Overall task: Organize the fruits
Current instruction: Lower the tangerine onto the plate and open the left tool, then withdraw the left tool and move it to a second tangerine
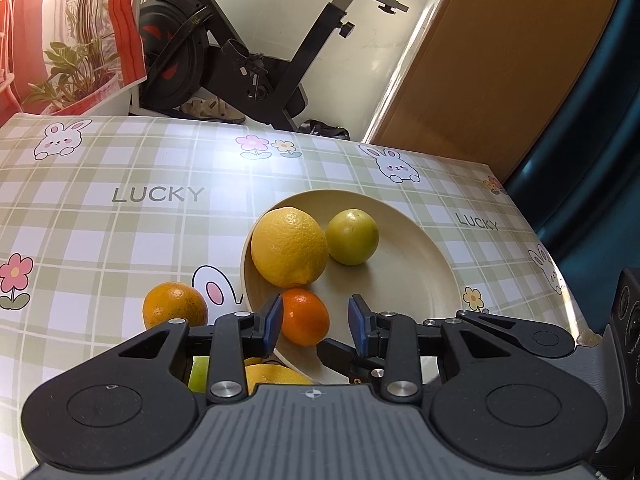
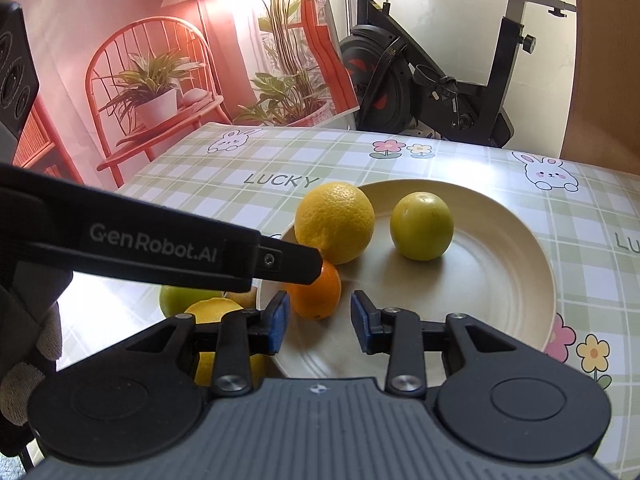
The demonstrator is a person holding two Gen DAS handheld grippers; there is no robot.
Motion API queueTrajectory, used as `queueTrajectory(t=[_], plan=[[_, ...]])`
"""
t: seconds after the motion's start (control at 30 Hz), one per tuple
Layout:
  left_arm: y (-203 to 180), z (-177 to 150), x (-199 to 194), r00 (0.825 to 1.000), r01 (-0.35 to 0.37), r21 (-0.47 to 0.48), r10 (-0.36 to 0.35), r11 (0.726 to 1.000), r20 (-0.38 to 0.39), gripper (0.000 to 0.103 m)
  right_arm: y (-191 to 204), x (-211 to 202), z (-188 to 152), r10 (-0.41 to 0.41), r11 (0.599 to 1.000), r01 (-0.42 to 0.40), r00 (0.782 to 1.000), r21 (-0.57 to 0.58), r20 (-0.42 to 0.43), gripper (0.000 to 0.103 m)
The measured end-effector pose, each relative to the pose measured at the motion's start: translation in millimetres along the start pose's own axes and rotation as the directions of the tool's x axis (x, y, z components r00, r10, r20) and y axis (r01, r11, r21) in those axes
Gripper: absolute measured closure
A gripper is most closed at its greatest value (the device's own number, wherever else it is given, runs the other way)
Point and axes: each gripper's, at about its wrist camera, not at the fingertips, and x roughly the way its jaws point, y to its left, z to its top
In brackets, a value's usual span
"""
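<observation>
A cream plate (image 1: 420,280) (image 2: 500,300) holds a large yellow citrus (image 1: 289,253) (image 2: 335,228), a green-yellow fruit (image 1: 352,237) (image 2: 422,226) and a small orange (image 1: 305,317) (image 2: 316,294). My left gripper (image 1: 316,322) is open, its left pad beside the small orange, over the plate's near rim. My right gripper (image 2: 320,322) is open just before the same orange. The left gripper's finger (image 2: 288,261) crosses the right wrist view above the orange. Another orange (image 1: 174,306) lies on the cloth left of the plate. A lemon (image 1: 276,374) (image 2: 216,308) and a green fruit (image 1: 199,374) (image 2: 180,298) lie partly hidden near the grippers.
The table has a green checked cloth (image 1: 120,220) with rabbits and "LUCKY" print. An exercise bike (image 1: 240,60) stands behind the table. A red backdrop picture (image 2: 160,60) stands at the back left. A brown panel (image 1: 500,60) rises at the back right.
</observation>
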Motion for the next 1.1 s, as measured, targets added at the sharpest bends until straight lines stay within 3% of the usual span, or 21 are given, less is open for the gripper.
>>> queueTrajectory(t=[0.53,0.8,1.1], plan=[[10.8,-31.6,-63.4,0.998,-0.007,-0.014,0.008,1.0,0.065,0.065,24.3,-54.1,-36.2,-0.004,0.996,-0.005,0.995,0.089,0.102,0.066],[28.4,-57.0,-91.3,0.993,-0.043,-0.063,0.049,0.997,0.108,0.065,45.2,-65.8,-41.9,0.009,0.999,-0.014,0.993,0.038,0.12,0.066],[44.5,-77.0,-96.2,0.994,-0.044,-0.135,0.057,0.99,0.096,0.066,63.5,-60.5,-50.7,0.035,0.999,-0.033,0.995,-0.024,0.095,0.066]])
